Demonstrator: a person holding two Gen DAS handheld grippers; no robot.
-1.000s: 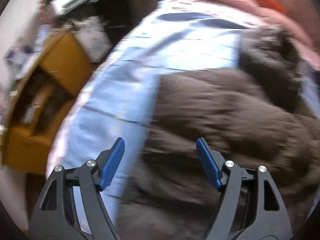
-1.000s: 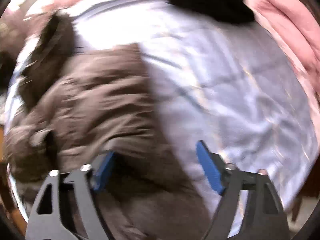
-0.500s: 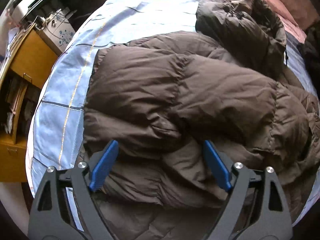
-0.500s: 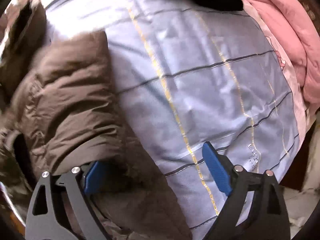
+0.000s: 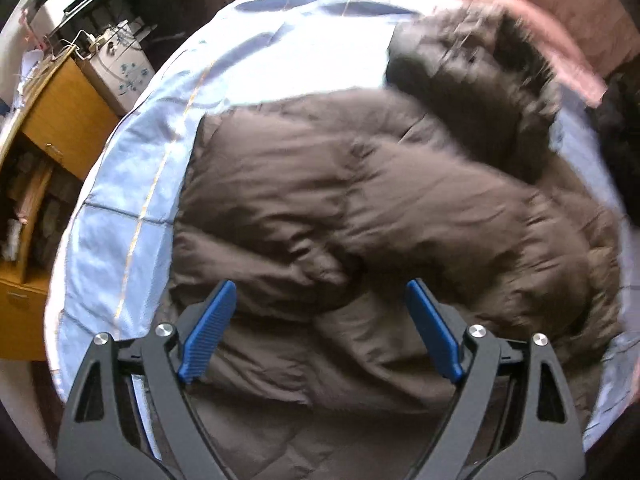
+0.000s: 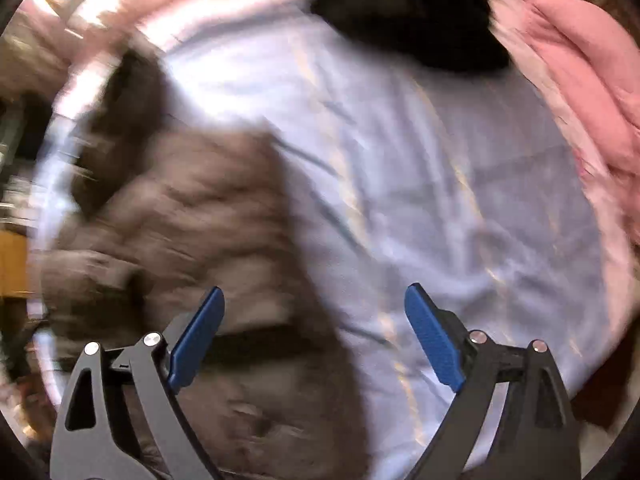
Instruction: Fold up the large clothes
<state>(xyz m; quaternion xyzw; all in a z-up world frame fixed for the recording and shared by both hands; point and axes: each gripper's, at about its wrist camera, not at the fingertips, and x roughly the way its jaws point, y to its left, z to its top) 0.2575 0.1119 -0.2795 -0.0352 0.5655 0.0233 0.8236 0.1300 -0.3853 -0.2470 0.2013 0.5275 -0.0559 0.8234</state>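
A light blue bedsheet [image 5: 132, 184] with thin gold and dark lines covers the bed, and spread across it lies the brown puffer jacket [image 5: 360, 208], its dark fur-trimmed hood [image 5: 476, 80] at the far end near a pink quilt [image 6: 588, 92] bunched along the bed's edge, with a black garment [image 6: 404, 12] beyond it and a yellow wooden cabinet [image 5: 52, 128] standing off the bed's side. The left gripper [image 5: 320, 332] hangs over the jacket's lower part with its blue pads spread wide and nothing pinched between them. The right gripper [image 6: 316, 336] is just as wide and empty, straddling the jacket's edge where brown fabric meets bare sheet.
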